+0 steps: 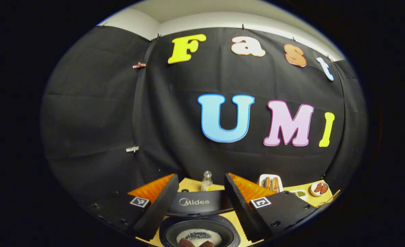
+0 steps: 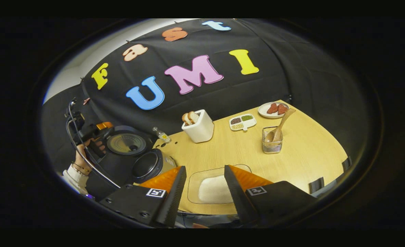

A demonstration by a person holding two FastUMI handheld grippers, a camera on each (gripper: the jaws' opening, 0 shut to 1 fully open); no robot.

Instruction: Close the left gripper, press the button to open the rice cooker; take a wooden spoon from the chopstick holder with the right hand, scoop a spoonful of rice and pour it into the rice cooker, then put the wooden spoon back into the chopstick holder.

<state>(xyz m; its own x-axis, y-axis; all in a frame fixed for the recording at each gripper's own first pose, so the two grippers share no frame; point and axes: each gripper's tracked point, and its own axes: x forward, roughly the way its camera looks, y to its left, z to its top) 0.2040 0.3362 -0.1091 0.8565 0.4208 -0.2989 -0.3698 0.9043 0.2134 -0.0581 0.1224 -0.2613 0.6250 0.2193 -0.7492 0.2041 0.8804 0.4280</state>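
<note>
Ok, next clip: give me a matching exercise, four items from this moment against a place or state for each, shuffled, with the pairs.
Things:
1. rice cooker
2. wooden spoon
3. tray of rice
4. bread slices

Places or states:
A. standing in the chopstick holder
B. in the white box
C. lid up, rice already in the pot
D. flat on the table, between the right claw's fingers in its view

Pairs: 1-C, 2-A, 3-D, 4-B

Black claw (image 2: 202, 192) bodies bear square tags and screws; white sleeve (image 2: 75, 178) cuff, bracelet.

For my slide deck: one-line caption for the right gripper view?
Open right gripper hovering over clear rice tray, wooden spoon in wire chopstick holder.
</note>
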